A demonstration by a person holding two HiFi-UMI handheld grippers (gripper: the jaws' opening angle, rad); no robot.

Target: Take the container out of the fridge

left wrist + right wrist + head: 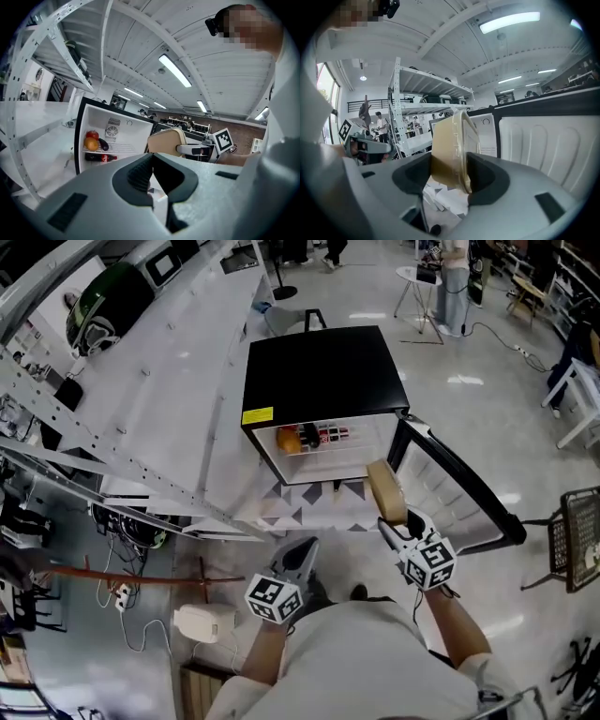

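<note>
Right tongs [394, 524] clamp the tan container [385, 490], lifted clear of the open fridge [319, 371] ahead of them, while left tongs [300, 557] alongside sit closed and empty.

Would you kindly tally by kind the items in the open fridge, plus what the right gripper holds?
Red round fruit: 1
Orange round fruit: 1
Dark elongated vegetable: 1
Dark bottle, red label: 1
Beige lidded container, in right gripper: 1
Total: 5

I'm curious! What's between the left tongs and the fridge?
Just a triangle-patterned mat on the floor; nothing else stands between the left tongs and the fridge. The head view shows it.
</note>
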